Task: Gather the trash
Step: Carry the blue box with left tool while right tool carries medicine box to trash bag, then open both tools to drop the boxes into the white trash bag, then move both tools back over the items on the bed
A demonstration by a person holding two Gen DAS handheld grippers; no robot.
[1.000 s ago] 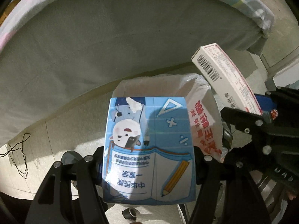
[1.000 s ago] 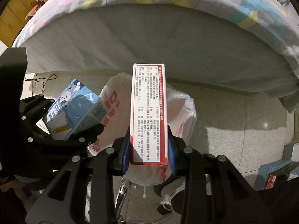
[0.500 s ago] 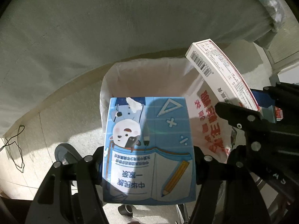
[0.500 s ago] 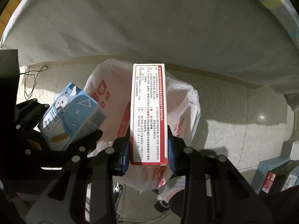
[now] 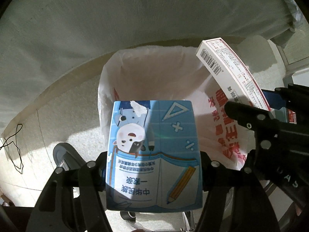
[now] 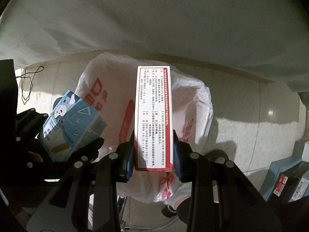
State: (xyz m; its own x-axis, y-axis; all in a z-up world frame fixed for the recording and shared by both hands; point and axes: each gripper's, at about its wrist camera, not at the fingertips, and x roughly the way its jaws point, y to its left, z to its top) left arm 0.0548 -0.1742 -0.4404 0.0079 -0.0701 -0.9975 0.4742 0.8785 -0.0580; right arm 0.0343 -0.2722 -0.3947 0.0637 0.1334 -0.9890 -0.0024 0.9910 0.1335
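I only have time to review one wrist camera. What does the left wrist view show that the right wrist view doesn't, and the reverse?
Only the left wrist view shows the barcode end of the red-and-white box and the blue carton's open-book-and-pencil face.

Only the right wrist view shows the stacked boxes on the floor at lower right, a shoe below the bag, and the carton's barcode side.

Both show the white bag, the grey bedsheet, a black cord, the left gripper clamping the blue carton and the right gripper clamping the red-and-white box.
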